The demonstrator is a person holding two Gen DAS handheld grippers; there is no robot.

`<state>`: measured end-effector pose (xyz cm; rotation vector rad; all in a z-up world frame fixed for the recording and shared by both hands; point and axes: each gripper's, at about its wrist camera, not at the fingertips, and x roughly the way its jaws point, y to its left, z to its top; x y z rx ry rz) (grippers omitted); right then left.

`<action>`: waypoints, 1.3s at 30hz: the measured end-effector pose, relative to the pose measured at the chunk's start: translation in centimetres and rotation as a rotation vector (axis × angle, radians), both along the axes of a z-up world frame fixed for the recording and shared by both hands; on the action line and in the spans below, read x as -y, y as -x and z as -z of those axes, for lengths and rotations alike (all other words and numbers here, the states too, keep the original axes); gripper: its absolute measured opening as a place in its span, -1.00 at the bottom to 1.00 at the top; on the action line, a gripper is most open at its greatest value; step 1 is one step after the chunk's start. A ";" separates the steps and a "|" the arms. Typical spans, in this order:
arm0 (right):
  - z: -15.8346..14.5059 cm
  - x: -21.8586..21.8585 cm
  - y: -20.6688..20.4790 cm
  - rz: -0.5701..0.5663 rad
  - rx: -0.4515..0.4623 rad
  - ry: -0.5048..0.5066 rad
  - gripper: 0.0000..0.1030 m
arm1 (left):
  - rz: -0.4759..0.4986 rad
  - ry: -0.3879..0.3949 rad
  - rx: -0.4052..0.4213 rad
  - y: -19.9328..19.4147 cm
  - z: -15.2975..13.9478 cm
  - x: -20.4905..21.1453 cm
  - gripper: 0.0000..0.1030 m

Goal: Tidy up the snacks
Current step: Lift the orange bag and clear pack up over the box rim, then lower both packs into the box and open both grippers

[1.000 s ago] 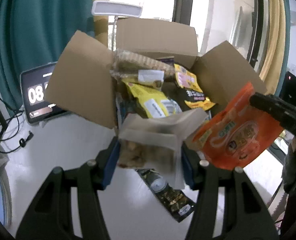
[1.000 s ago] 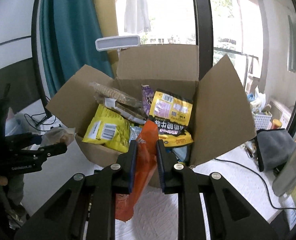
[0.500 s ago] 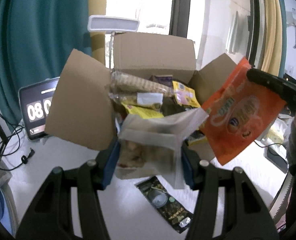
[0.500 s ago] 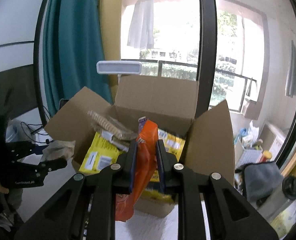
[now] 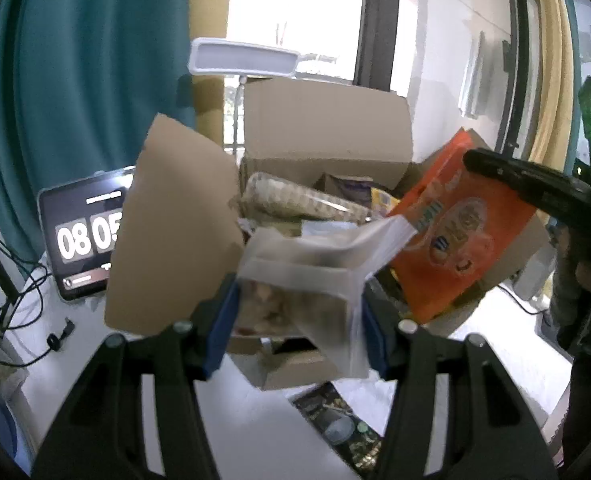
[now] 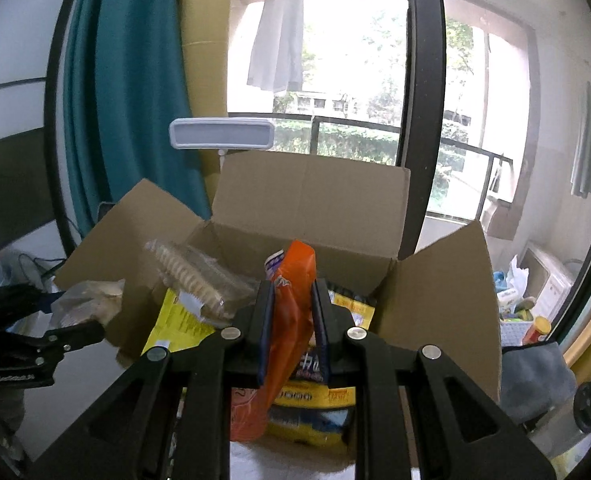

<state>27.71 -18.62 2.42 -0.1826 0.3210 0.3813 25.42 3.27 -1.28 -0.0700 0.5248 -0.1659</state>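
Observation:
An open cardboard box (image 5: 327, 120) (image 6: 311, 200) holds several snack packs, among them a clear pack of wafers (image 6: 191, 276) and a yellow bag (image 6: 179, 324). My left gripper (image 5: 299, 304) is shut on a clear bag of snacks (image 5: 295, 280), held in front of the box. It also shows at the left of the right wrist view (image 6: 87, 304). My right gripper (image 6: 293, 320) is shut on an orange snack bag (image 6: 291, 312) (image 5: 455, 232), held upright at the box's near right edge.
A dark snack packet (image 5: 339, 432) lies on the white table (image 5: 95, 360) below the box. A tablet showing a clock (image 5: 83, 236) stands at the left with cables (image 5: 15, 312). A white lamp head (image 6: 221, 134) rises behind the box. A grey cloth (image 6: 535, 376) lies at the right.
Both grippers have risen and tilted up, so the box sits lower in view. The orange bag has moved up and closer to the box opening. The clear bag stays gripped.

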 end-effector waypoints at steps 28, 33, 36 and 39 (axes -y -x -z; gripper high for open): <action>6.5 2.2 -3.8 0.180 -0.154 0.051 0.25 | 0.054 0.002 -0.006 -2.6 -0.8 3.7 0.10; 5.7 3.3 -3.3 0.176 -0.140 0.013 0.26 | 0.052 -0.014 0.006 -2.8 -1.6 4.4 0.10; 5.7 3.9 -3.4 0.159 -0.158 -0.008 0.26 | 0.053 -0.021 0.012 -3.1 -2.1 5.0 0.10; 5.5 3.8 -3.6 0.135 -0.171 -0.028 0.26 | 0.060 -0.031 0.014 -3.4 -2.6 5.7 0.10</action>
